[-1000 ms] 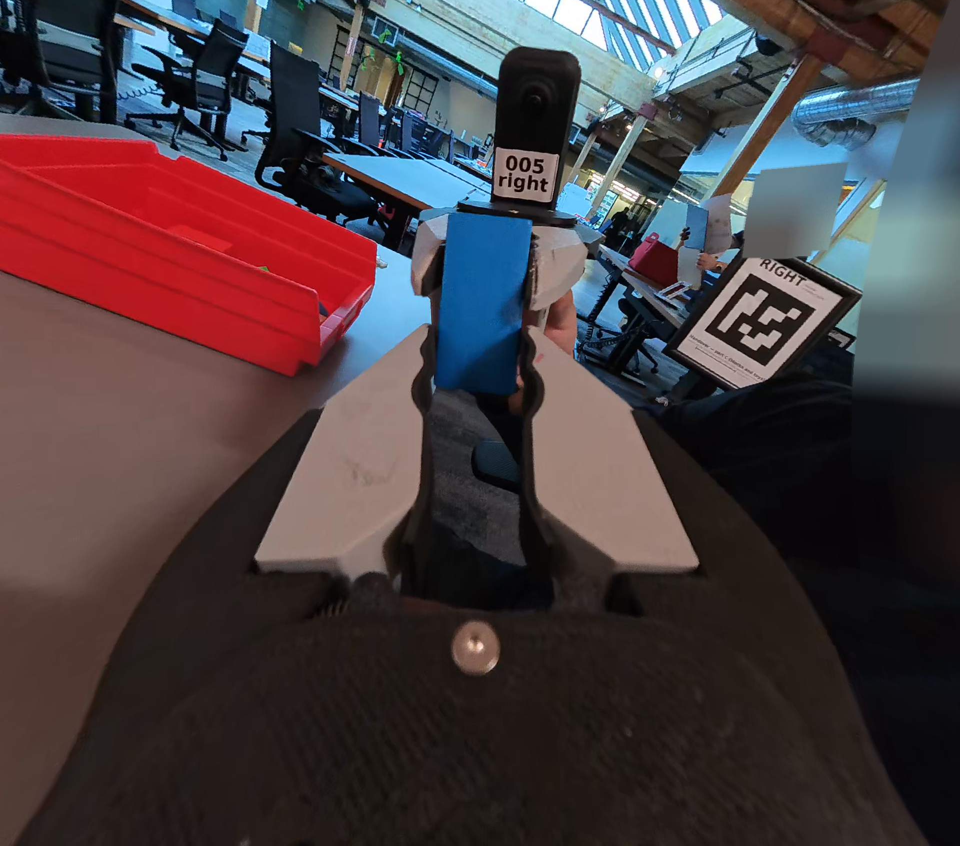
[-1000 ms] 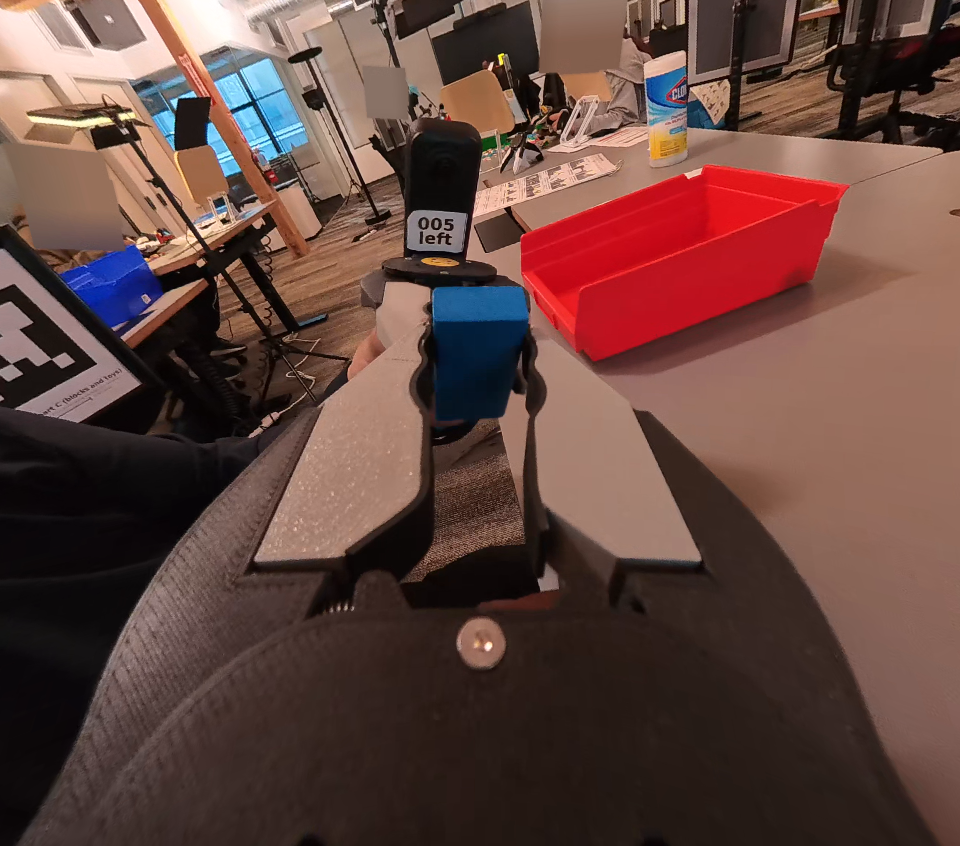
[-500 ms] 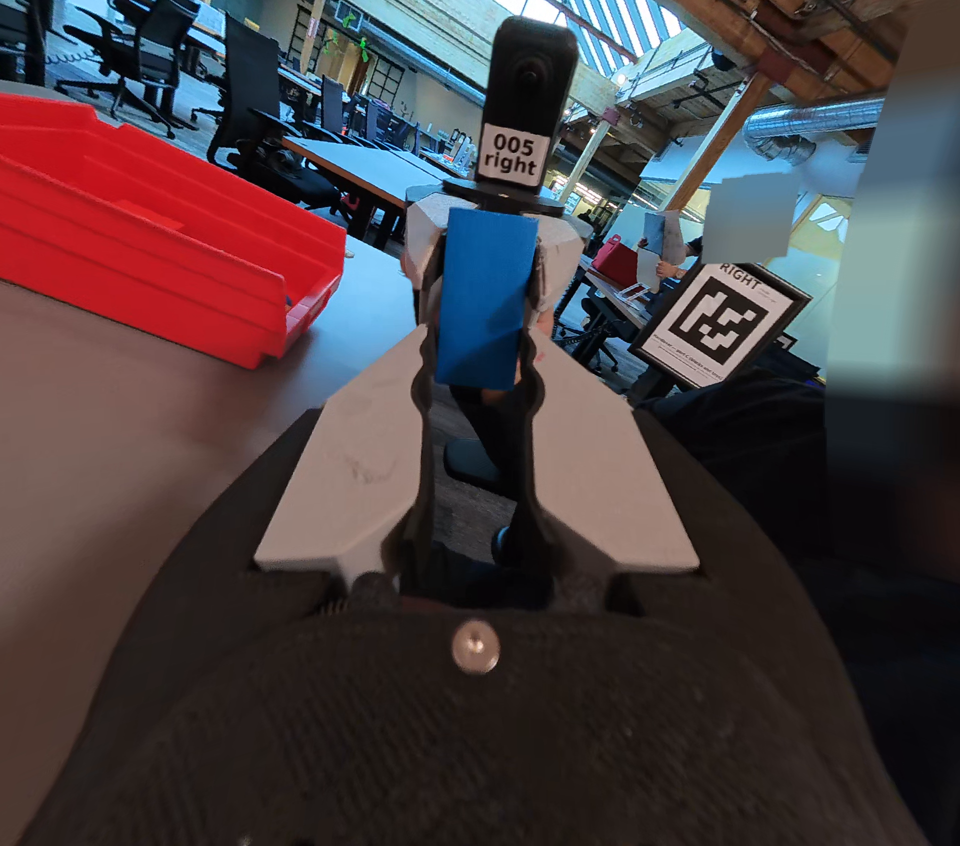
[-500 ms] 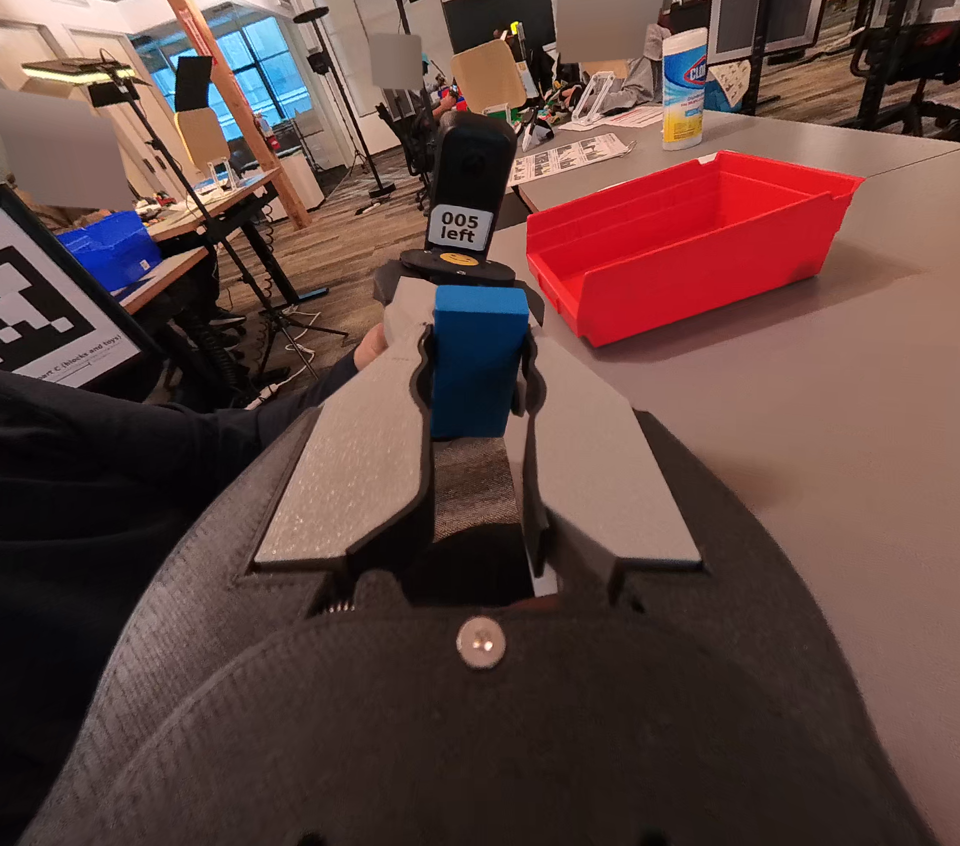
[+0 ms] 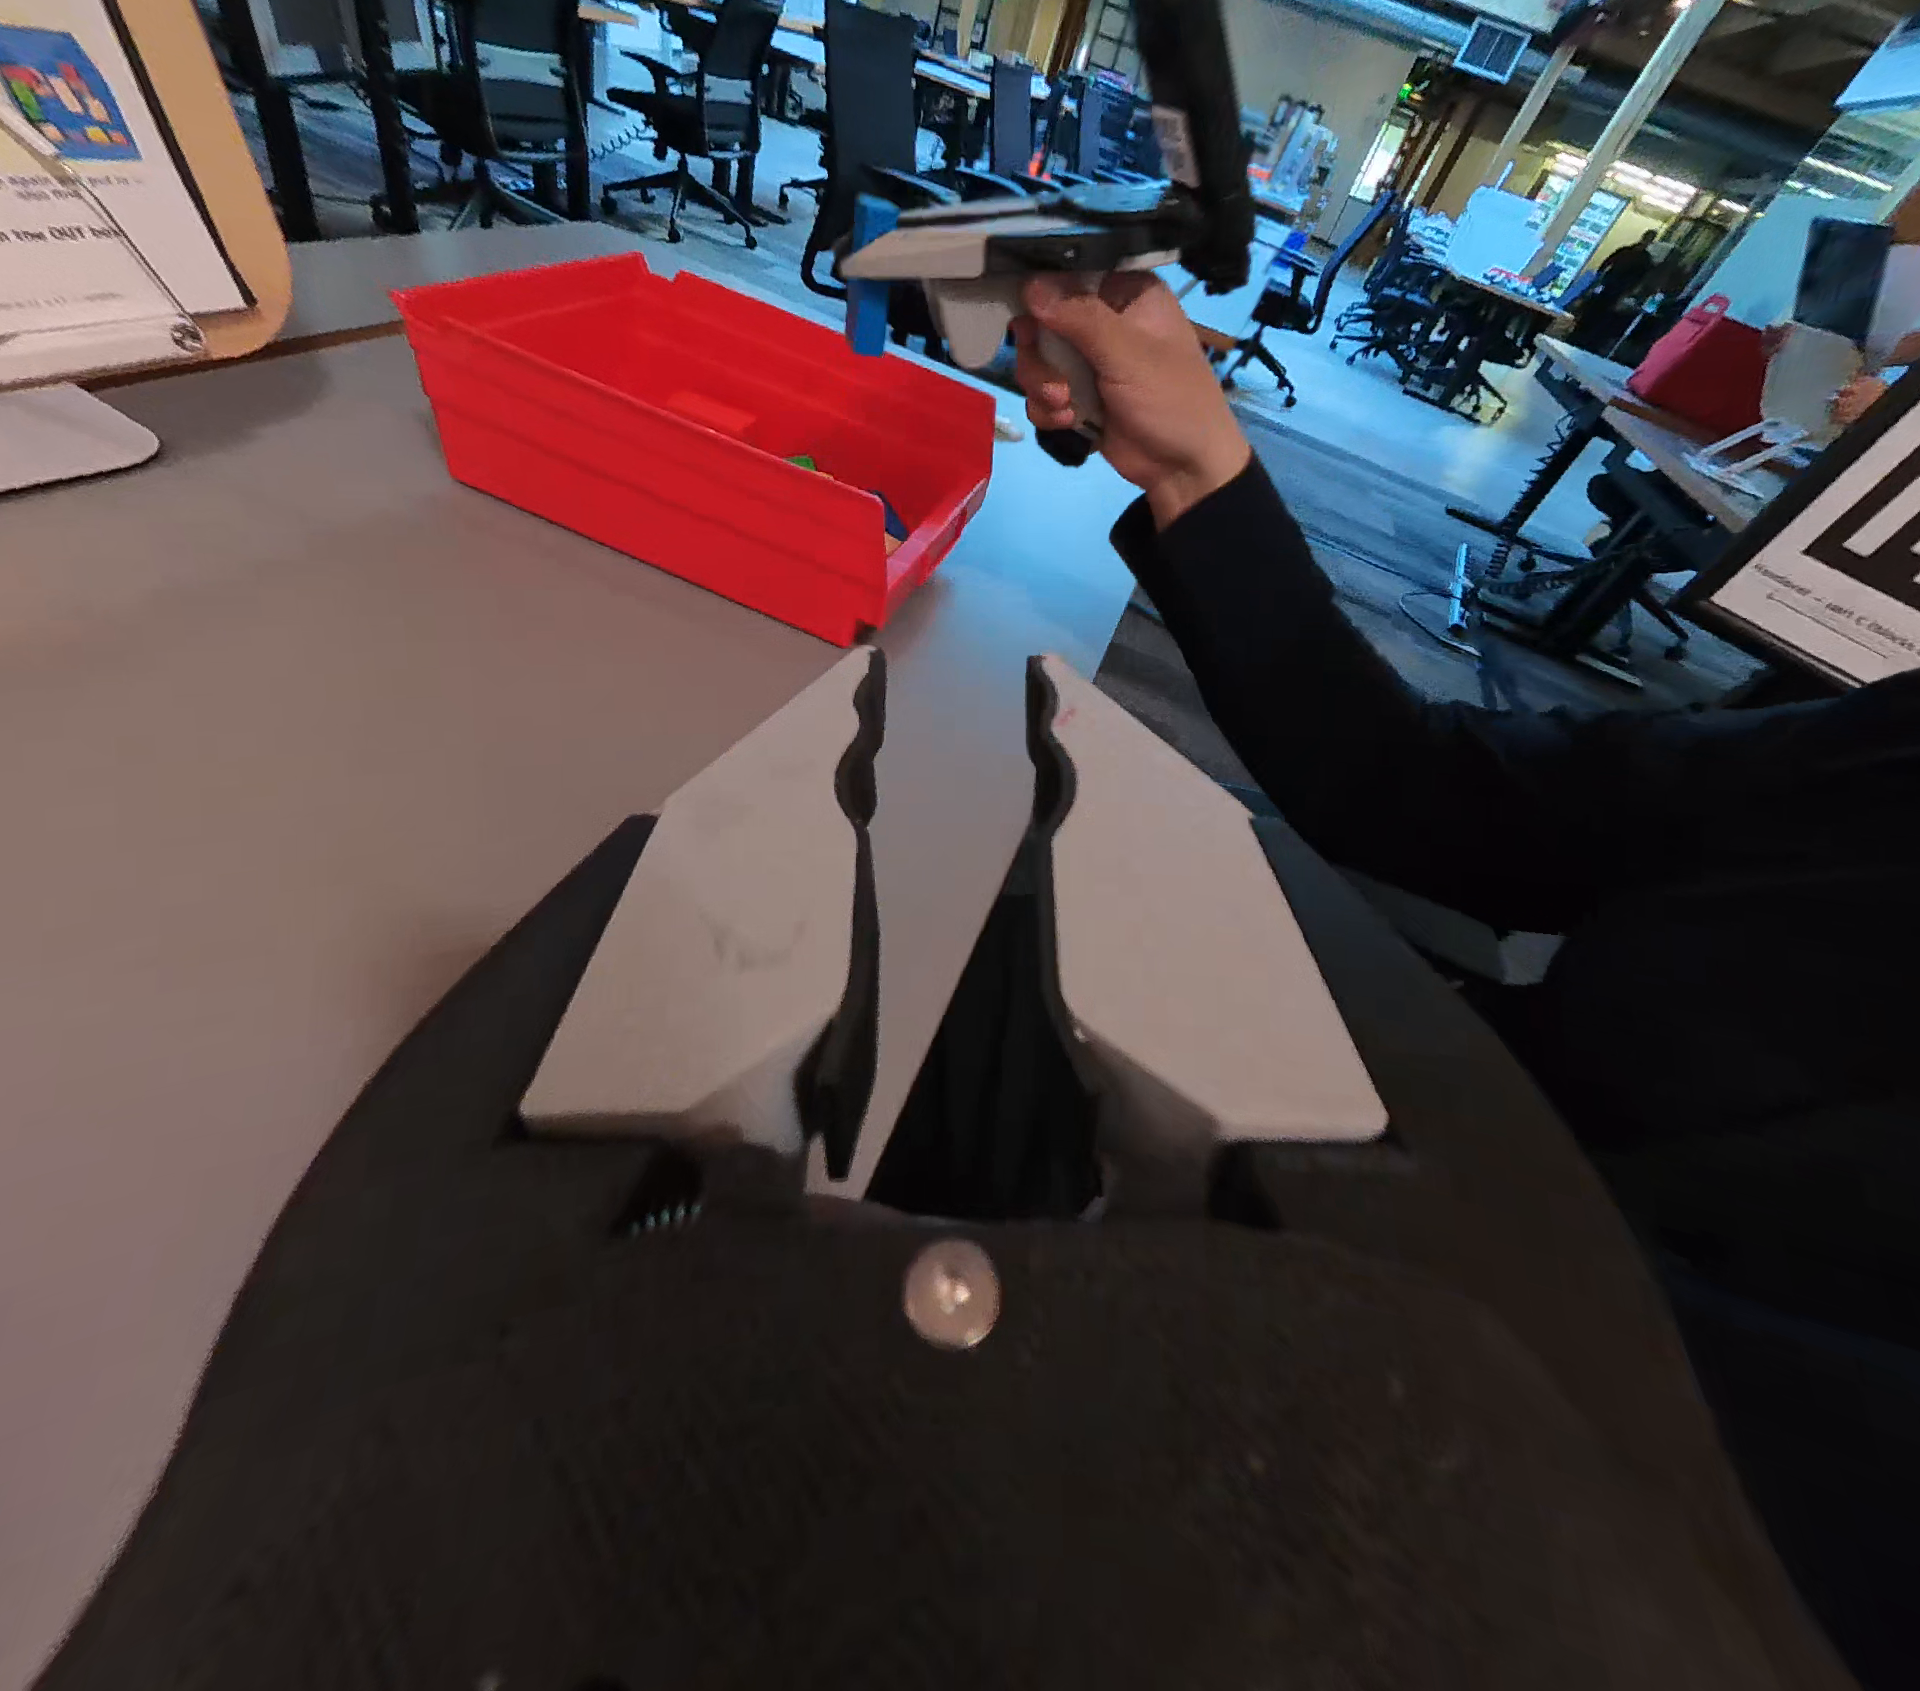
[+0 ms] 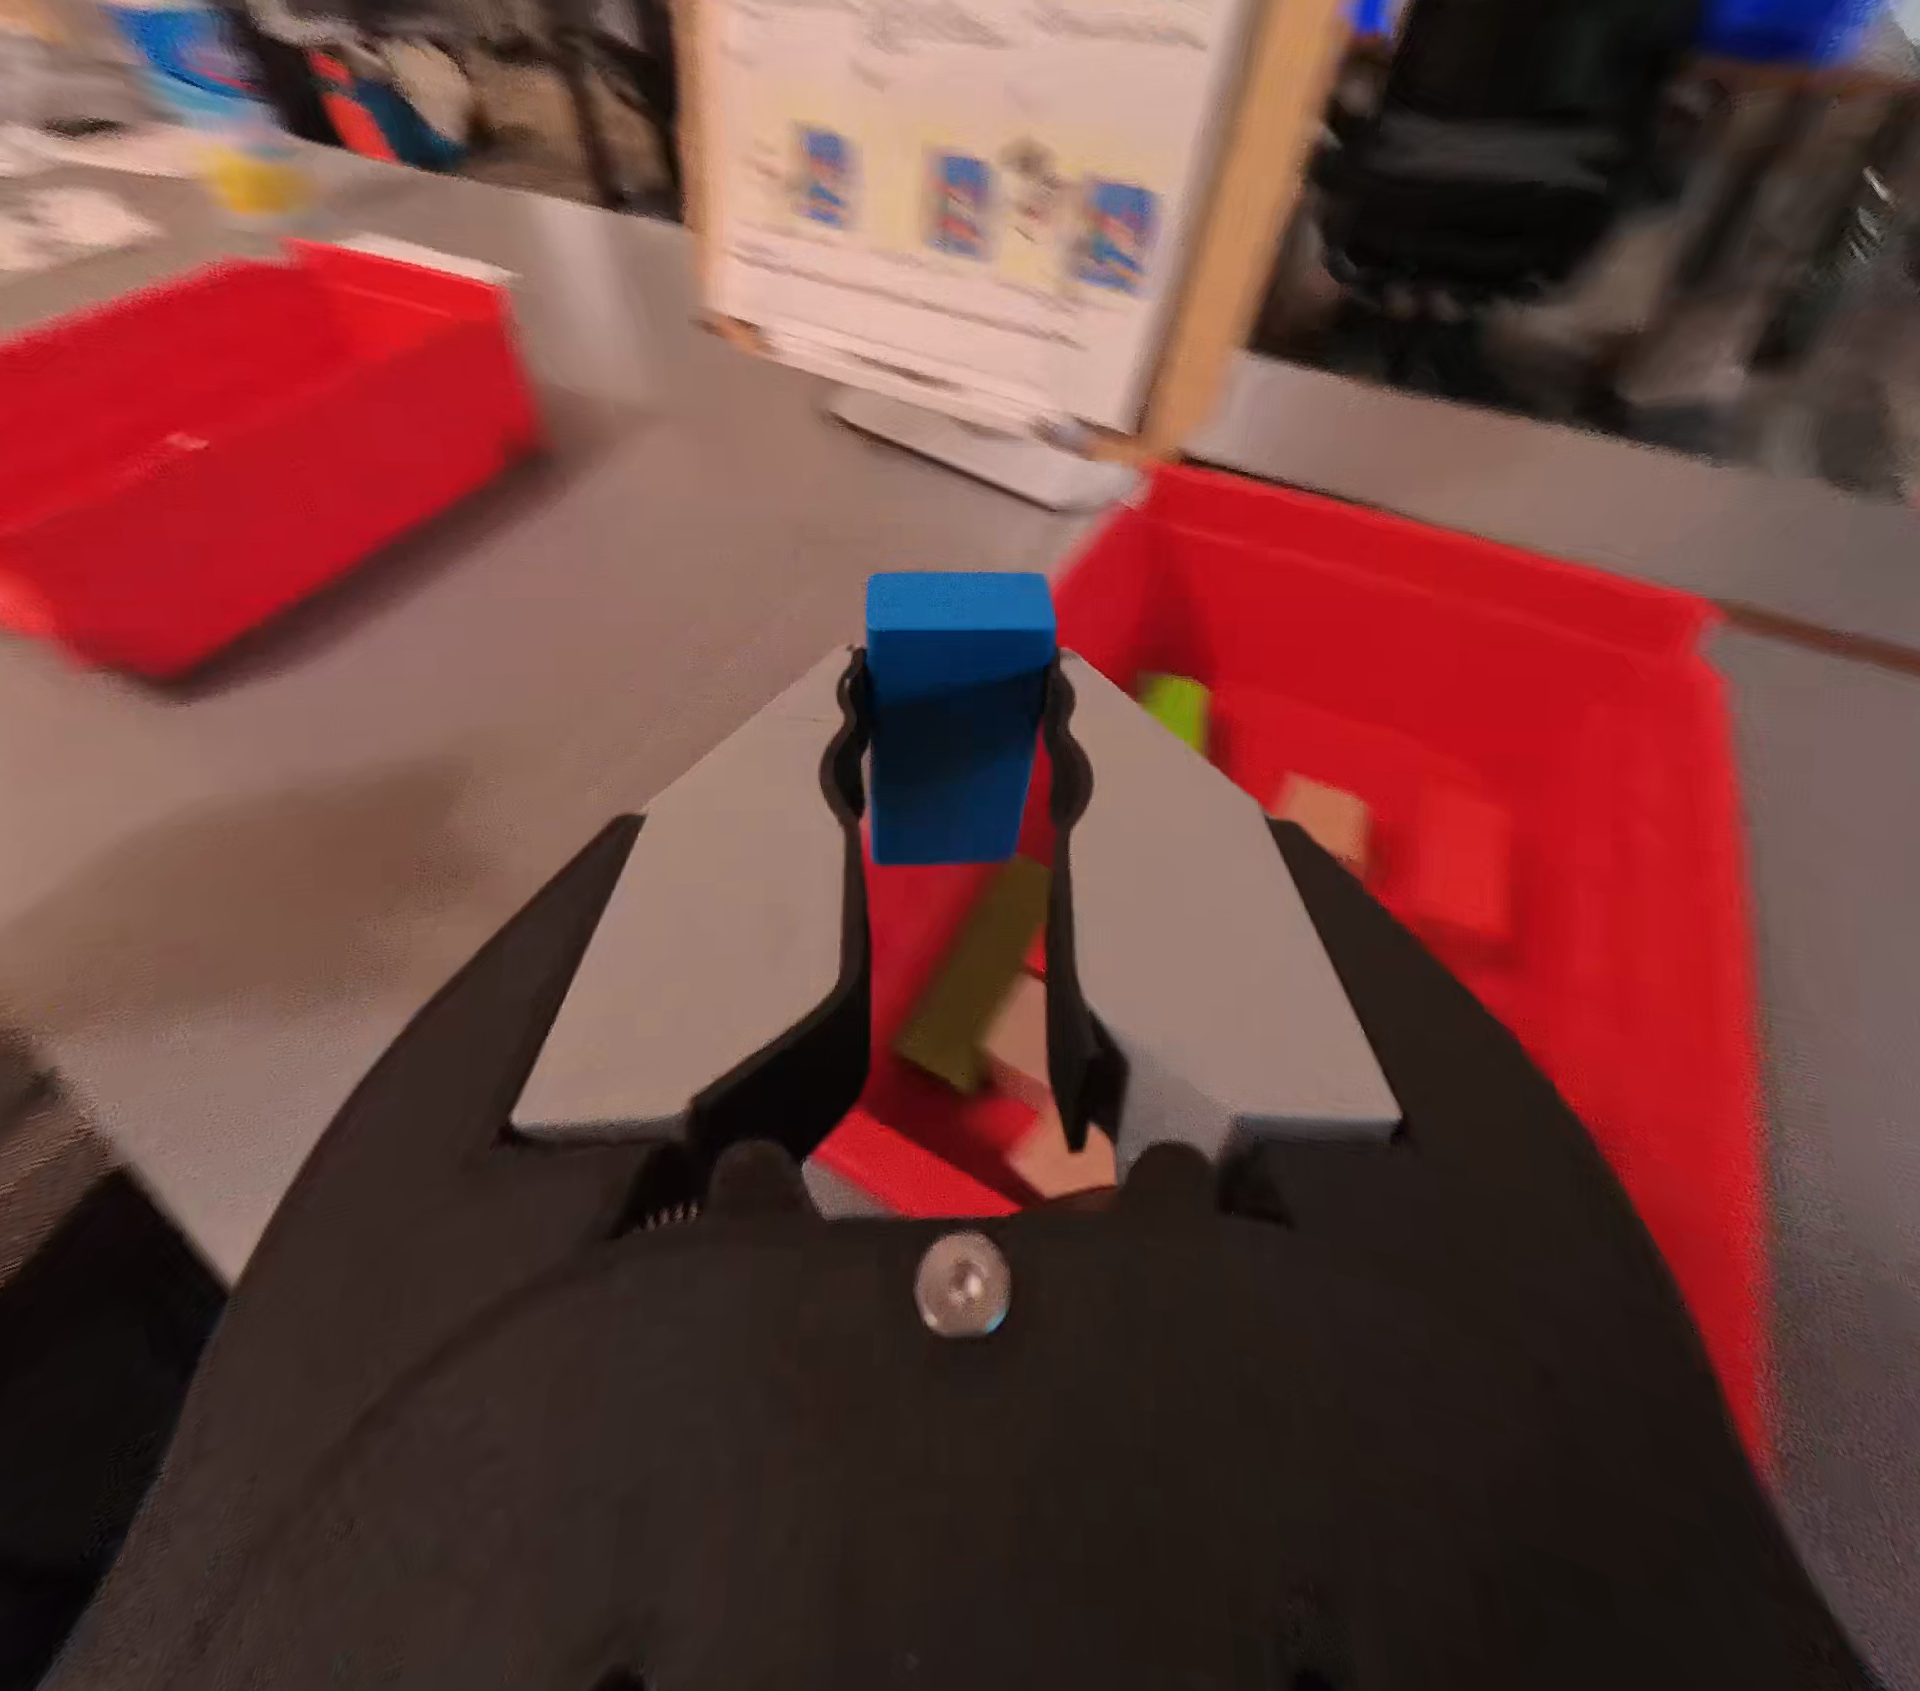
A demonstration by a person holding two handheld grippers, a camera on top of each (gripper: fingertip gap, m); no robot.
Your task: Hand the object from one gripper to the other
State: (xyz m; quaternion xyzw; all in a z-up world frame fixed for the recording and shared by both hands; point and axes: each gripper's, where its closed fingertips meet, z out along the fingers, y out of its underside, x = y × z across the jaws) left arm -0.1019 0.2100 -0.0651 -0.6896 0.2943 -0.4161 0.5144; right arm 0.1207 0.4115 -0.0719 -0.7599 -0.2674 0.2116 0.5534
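Note:
A blue block (image 6: pixel 951 722) is clamped upright between my right gripper's (image 6: pixel 954 685) fingertips. That gripper hangs over the near end of a red bin (image 6: pixel 1621 706) holding several coloured blocks. In the left wrist view the right gripper (image 5: pixel 868 270) shows farther off, held by a hand above a red bin (image 5: pixel 665 436), with the blue block (image 5: pixel 871 280) sticking out above and below its fingers. My left gripper (image 5: pixel 954 685) is open and empty, over the grey table (image 5: pixel 260 758) near its front corner.
A second red bin (image 6: pixel 239 446) sits at the left of the right wrist view. A standing instruction board (image 6: pixel 966 114) is on the table behind the bins; it also shows in the left wrist view (image 5: pixel 94 83). A dark sleeve (image 5: pixel 1403 727) crosses the right side. Across from one pair of fingers to the other is roughly 30 cm.
Both grippers held the blue block together before. My left gripper has opened and drawn back empty. My right gripper has swung away with the block to above the red bin.

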